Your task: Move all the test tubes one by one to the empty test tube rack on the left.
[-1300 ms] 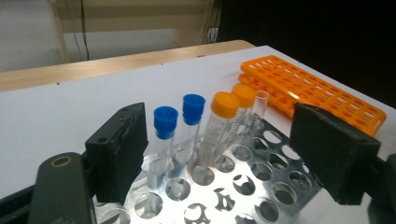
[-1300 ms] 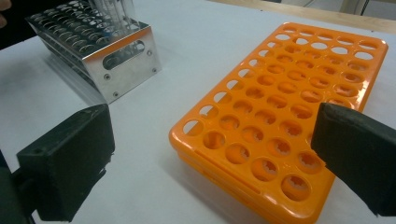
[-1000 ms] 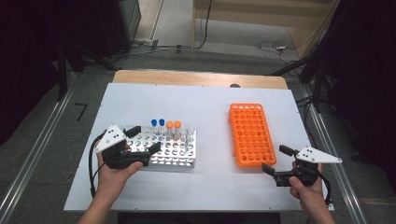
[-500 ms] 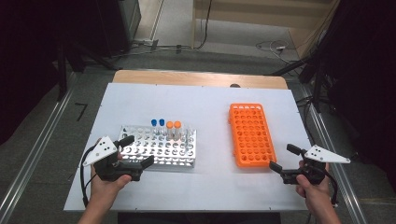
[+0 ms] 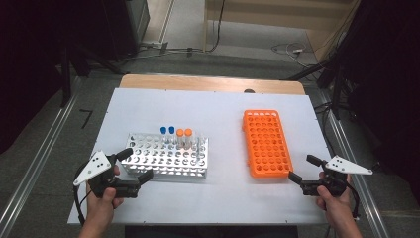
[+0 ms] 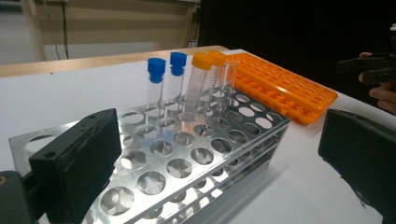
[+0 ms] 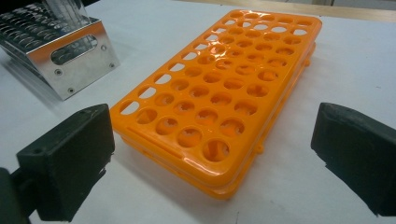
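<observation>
Pulling both hands back toward me: my left claw has just finished spreading wide, nothing between its jaws, now off the metal rack at seven o'clock. My right claw gapes empty at five o'clock of the orange rack. Capped tubes stand far-side, untouched; looks like a reset.

Shiny perforated metal rack; glossy orange plastic rack; clear plastic tubes (2 blue caps, 2 orange); matt white desk.
</observation>
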Demonstrator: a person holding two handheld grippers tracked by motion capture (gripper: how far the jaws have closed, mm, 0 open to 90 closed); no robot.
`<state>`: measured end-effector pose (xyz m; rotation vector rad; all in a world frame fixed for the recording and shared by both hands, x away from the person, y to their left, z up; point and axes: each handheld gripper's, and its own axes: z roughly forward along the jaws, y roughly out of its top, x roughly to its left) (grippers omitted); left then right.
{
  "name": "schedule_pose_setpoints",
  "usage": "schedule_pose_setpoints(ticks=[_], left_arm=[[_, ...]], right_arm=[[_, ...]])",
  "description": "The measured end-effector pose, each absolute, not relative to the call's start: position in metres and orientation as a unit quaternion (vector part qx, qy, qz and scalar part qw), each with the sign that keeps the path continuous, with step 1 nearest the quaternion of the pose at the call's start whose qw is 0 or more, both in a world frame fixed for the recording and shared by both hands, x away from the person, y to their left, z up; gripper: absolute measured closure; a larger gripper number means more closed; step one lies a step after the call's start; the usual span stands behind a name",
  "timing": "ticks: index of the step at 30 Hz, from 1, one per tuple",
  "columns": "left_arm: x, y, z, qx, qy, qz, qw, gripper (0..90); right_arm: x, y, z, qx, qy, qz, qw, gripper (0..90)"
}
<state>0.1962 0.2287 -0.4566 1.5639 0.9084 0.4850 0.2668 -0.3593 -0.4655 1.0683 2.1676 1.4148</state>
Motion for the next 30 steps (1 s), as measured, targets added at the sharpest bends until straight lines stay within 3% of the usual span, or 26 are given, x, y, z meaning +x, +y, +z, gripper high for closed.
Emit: schedule_pose_setpoints(ticks=[30], left_arm=[[0.1984, 0.2301, -0.4603, 0.674, 0.396, 0.209, 0.588, 0.0]], right_arm=[[0.2676, -0.3550, -0.4713, 0.374, 0.769, 0.490, 0.171, 0.0]])
